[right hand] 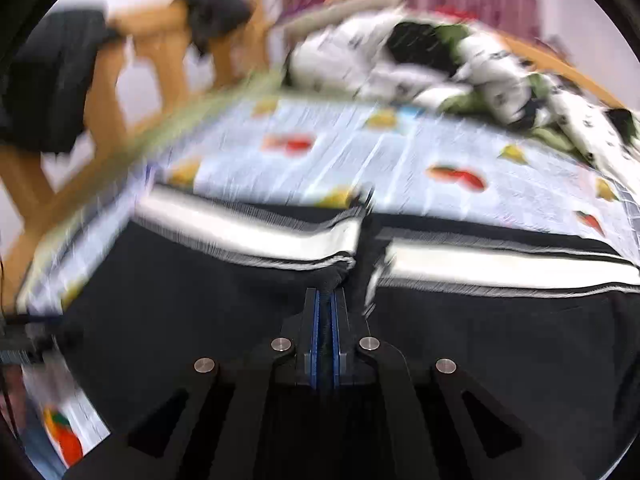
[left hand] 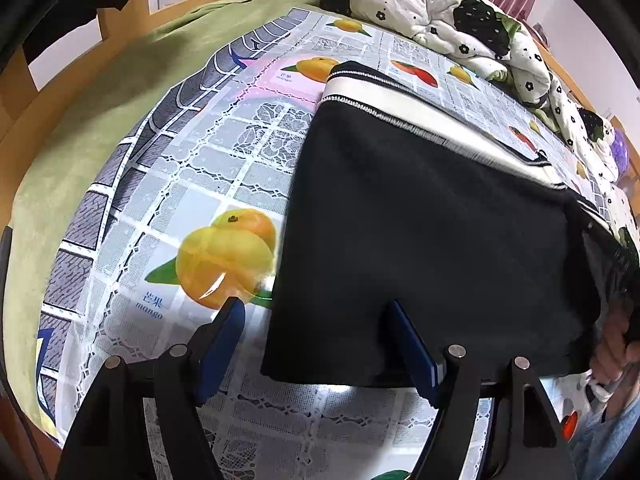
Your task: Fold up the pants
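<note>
Black pants (left hand: 424, 216) with a white side stripe (left hand: 404, 100) lie on the fruit-print cloth (left hand: 192, 200) of the table. My left gripper (left hand: 316, 308) is open and empty, low over the pants' near left corner, one finger over the cloth and one over the fabric. In the blurred right wrist view my right gripper (right hand: 326, 300) is shut on a pinched fold of the black pants (right hand: 200, 300), lifting it just below the white stripe (right hand: 256, 232).
A green blanket (left hand: 100, 100) lies at the left and a black-and-white flowered quilt (left hand: 460, 16) is bunched at the back. A wooden frame (right hand: 160, 48) with dark clothes hung on it stands behind. A person's hand (left hand: 616, 344) is at the right edge.
</note>
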Available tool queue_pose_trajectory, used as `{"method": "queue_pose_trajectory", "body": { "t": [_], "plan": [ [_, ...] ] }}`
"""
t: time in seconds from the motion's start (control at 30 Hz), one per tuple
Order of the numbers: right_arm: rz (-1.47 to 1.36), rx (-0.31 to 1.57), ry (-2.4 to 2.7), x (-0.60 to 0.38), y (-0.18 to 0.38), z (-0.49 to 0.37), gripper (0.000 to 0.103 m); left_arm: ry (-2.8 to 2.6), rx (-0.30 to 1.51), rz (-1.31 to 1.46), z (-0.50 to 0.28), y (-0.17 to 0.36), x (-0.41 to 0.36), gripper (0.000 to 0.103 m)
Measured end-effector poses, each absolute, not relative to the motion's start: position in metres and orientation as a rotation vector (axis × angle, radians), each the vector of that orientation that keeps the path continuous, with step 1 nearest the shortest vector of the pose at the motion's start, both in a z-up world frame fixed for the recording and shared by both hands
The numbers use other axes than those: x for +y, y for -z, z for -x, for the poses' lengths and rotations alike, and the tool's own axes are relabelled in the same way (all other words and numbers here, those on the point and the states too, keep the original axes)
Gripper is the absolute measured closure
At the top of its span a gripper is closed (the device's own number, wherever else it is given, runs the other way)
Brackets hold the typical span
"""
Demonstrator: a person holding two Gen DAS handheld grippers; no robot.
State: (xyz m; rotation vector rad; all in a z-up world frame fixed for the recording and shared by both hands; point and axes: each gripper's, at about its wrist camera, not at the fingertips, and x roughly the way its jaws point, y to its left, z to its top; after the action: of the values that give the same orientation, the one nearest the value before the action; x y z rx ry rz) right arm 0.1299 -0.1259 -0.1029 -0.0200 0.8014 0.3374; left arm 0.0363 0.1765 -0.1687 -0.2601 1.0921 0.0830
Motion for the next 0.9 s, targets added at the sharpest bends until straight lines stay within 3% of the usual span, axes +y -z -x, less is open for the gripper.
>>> {"method": "queue_pose_trajectory", "body": {
  "t": [0.27, 0.37, 0.43, 0.57, 0.67, 0.73, 0.9],
  "plan": [
    [0.009, 0.931, -0.301, -0.131, 0.121, -0.135, 0.092, -0.066, 1.067, 0.355, -0.028, 0.166, 0.188, 0.029],
    [-0.041, 0.934, -0.327, -0.142, 0.107, -0.12, 0.079, -0.039, 1.054, 0.417, -0.021, 0.167, 0.196, 0.031],
    [-0.048, 0.925, -0.333, -0.153, 0.095, -0.102, 0.061, -0.014, 1.051, 0.446, -0.018, 0.168, 0.198, 0.032],
    [-0.05, 0.906, -0.287, -0.176, 0.082, -0.077, 0.06, 0.042, 1.048, 0.567, -0.024, 0.175, 0.201, 0.042],
    [-0.064, 0.877, -0.235, -0.198, 0.08, -0.057, 0.06, 0.038, 1.037, 0.643, -0.033, 0.18, 0.203, 0.043],
    [-0.101, 0.879, -0.219, -0.211, 0.083, -0.053, 0.06, 0.024, 1.037, 0.64, -0.034, 0.181, 0.201, 0.049],
    [-0.182, 0.92, -0.247, -0.23, 0.09, -0.055, 0.06, 0.027, 0.981, 0.71, -0.025, 0.174, 0.213, 0.084]
  ]
}}
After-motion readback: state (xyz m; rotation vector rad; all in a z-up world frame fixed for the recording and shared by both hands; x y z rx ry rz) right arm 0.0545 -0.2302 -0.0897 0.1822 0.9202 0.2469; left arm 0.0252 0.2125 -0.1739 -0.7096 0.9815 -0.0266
